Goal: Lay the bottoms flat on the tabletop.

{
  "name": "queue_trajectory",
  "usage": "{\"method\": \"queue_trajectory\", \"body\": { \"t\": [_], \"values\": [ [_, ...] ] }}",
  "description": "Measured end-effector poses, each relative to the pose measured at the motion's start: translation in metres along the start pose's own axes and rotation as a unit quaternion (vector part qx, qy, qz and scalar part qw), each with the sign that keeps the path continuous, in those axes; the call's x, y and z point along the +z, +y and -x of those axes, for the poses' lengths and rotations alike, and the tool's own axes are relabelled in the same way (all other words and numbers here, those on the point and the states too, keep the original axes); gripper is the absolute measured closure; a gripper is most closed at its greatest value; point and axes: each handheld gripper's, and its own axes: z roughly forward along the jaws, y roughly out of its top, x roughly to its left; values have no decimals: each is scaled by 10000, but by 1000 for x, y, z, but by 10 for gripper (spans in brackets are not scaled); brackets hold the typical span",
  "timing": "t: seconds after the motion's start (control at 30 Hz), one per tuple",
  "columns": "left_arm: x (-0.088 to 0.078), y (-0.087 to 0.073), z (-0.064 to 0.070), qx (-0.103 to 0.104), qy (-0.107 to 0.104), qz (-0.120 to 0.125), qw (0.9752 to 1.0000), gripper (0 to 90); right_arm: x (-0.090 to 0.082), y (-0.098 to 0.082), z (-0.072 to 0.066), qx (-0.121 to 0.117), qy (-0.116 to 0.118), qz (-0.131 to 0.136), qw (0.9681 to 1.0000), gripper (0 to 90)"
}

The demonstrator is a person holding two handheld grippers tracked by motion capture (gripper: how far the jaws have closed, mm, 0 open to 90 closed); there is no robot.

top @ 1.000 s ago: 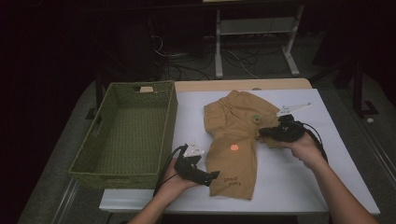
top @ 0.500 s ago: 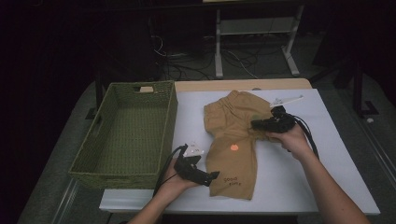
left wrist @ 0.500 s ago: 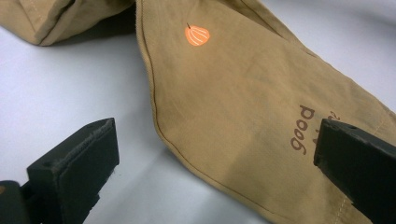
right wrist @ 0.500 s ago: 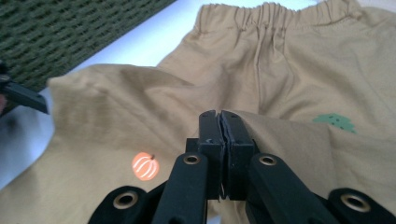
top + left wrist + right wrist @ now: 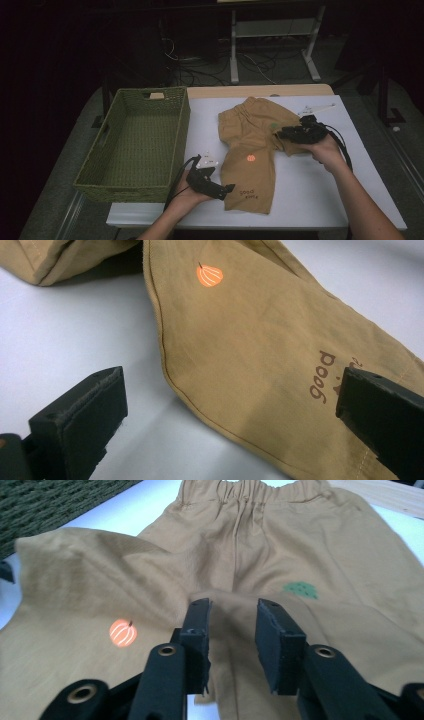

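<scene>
A pair of tan shorts point(image 5: 255, 150) is spread on the white table point(image 5: 320, 195), waistband at twelve o'clock, one leg laid down toward six o'clock. An orange pumpkin point(image 5: 251, 158) is printed mid-leg, brown lettering point(image 5: 248, 194) near the hem, and a green patch point(image 5: 300, 589) sits on the other side.

The right gripper point(image 5: 286, 133) is held at three o'clock of the shorts, over the folded leg; its jaws have just been opening, a ridge of cloth lying between them without being pinched.

The left gripper point(image 5: 227, 189) is kept at seven o'clock by the hem, jaws wide apart, the hem's edge seen between them, nothing clamped.

A green woven basket point(image 5: 132, 145) is set at nine o'clock, just beside the shorts.
</scene>
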Motion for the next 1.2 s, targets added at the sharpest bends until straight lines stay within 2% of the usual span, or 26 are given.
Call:
{"method": "queue_trajectory", "body": {
  "t": [0.27,0.5,0.7,0.93,1.2],
  "values": [
    [-1,0,0,-1,4,10,10000,0,-22,-18,-3,-49,-34,-176,9998,647],
    [-1,0,0,-9,1,10,10000,0,-26,-40,-8,-100,-62,-438,9990,630],
    [-1,0,0,-7,7,17,10000,0,-18,-50,-4,-86,-78,-543,9985,612],
    [0,0,0,7,-11,-1,10000,1,-4,-51,-6,-328,-109,-704,9969,606],
    [1,0,1,28,-17,-12,10000,0,9,-54,-6,-574,-360,-926,9934,667]
  ]
}}
